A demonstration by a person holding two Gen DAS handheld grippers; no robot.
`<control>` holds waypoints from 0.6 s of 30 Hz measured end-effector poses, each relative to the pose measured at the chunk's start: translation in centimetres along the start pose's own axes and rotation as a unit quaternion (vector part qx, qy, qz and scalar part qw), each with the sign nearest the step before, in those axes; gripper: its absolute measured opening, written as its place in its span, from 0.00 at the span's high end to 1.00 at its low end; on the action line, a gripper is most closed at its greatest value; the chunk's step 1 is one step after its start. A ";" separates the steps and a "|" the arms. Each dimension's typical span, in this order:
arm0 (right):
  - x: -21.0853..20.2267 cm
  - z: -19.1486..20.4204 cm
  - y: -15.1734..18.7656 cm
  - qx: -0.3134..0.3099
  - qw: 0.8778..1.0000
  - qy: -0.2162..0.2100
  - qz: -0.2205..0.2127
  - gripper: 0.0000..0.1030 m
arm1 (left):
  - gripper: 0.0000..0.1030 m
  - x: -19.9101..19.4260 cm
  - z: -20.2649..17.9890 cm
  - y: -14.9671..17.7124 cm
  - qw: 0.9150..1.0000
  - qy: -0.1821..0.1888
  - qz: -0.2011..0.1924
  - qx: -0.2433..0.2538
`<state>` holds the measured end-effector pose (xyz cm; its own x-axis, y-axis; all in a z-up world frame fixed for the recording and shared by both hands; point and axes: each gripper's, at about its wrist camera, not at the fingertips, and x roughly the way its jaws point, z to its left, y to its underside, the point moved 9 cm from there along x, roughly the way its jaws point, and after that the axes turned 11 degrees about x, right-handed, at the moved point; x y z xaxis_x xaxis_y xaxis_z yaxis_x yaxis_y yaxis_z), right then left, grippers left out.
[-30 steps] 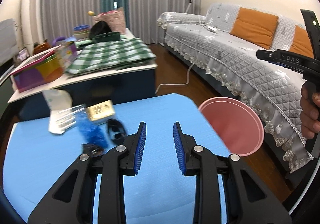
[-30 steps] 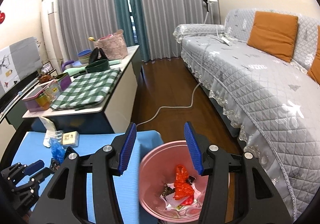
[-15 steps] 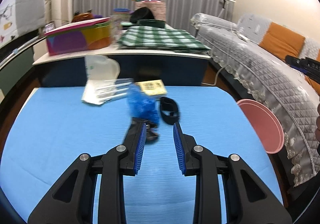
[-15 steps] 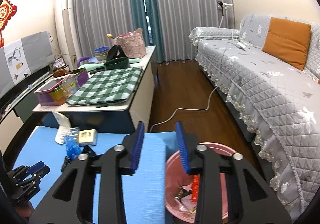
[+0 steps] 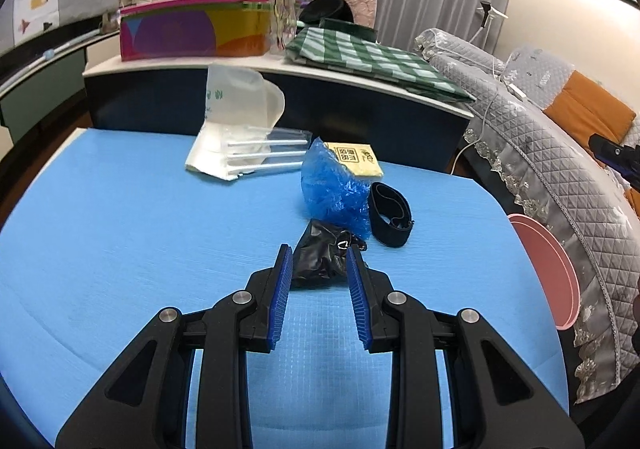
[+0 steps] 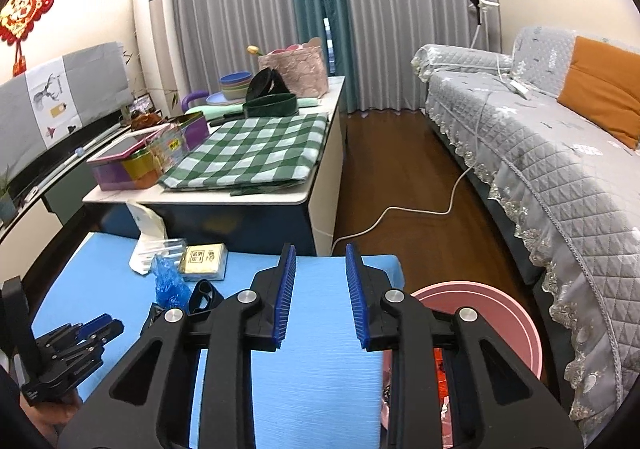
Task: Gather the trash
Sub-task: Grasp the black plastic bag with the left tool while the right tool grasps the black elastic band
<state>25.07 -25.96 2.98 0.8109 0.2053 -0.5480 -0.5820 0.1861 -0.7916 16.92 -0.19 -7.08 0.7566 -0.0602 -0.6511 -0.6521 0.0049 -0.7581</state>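
Two grippers in play, one job at hand: the left gripper (image 5: 316, 261) is lined up on the black wrapper (image 5: 322, 257), which lies on the blue table (image 5: 120, 233) in front of the blue plastic bag (image 5: 332, 189) and the black strap (image 5: 390, 215). The jaws stand partly spread with the wrapper's near end between the tips; I cannot confirm that the pads press on it, so I count it as not yet gripped.

The right gripper (image 6: 320, 269) holds nothing; its jaws have just been closing to a narrow gap, and it hangs over the table edge beside the pink bin (image 6: 516, 313), which already holds some trash.

My judgement for the pick: push the left tips a little further round the crumpled bulk, keep them low to the table, then close fully. The wrapper looks light and springy, so a shallow pinch may slip. Avoid snagging the bag just behind it.
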 end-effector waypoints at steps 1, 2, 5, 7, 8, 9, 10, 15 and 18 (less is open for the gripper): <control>0.2 0.1 0.1 -0.001 1.000 -0.001 0.003 0.74 | 0.72 0.3 0.0 0.1 1.000 0.000 0.002 -0.002; 0.5 0.3 0.4 0.000 1.000 -0.003 0.008 0.74 | 0.72 0.7 0.0 0.1 1.000 0.001 0.004 -0.003; 1.4 0.8 1.1 0.003 1.000 -0.010 0.023 0.74 | 0.67 1.9 0.1 0.4 1.000 0.003 0.014 -0.009; 1.9 1.2 1.6 0.002 0.999 -0.012 0.030 0.73 | 0.59 2.5 0.3 0.4 1.000 0.006 0.018 -0.017; 2.2 1.4 1.8 0.001 0.999 -0.012 0.033 0.73 | 0.54 2.8 0.3 0.4 1.000 0.009 0.021 -0.021; 2.6 1.6 2.1 -0.001 0.999 -0.012 0.038 0.73 | 0.52 3.1 0.3 0.4 0.999 0.011 0.024 -0.023; 2.9 1.8 2.4 -0.003 0.999 -0.012 0.041 0.73 | 0.51 3.5 0.2 0.5 0.999 0.015 0.031 -0.024; 4.6 3.1 3.5 -0.011 0.998 -0.019 0.060 0.71 | 0.51 4.8 0.0 1.2 0.998 0.016 0.047 -0.031; 5.5 4.2 4.1 -0.014 0.997 -0.028 0.073 0.66 | 0.51 5.5 0.5 1.6 0.997 0.017 0.056 -0.043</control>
<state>26.89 -20.06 -2.17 0.7121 0.2826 -0.6427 -0.6914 0.1231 -0.7119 20.08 0.01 -11.87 0.6783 -0.0986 -0.7282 -0.7347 -0.0717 -0.6746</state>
